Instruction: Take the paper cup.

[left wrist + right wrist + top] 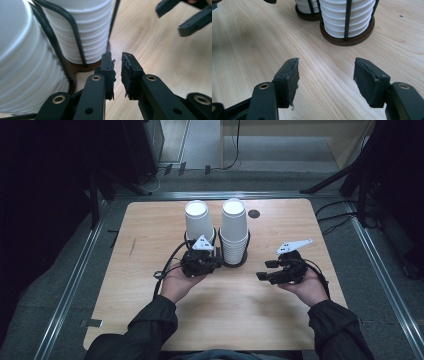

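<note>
Two stacks of white paper cups stand upside down in black wire holders on round brown bases at the table's middle back: the left stack (198, 222) (22, 62) (305, 6) and the right stack (234, 227) (87, 30) (348, 17). My left gripper (216, 262) (117, 56) sits just in front of the left holder. Its jaws stand nearly together, a thin gap between the pads and nothing in it. My right gripper (265, 270) (327, 65) (185, 17) hovers over bare wood to the right of the holders, open wide and empty.
The light wooden table (150, 295) has a small black round grommet (254, 213) behind the right stack. Metal floor rails (75, 280) run along both sides, and dark stands and cables lie beyond the far edge.
</note>
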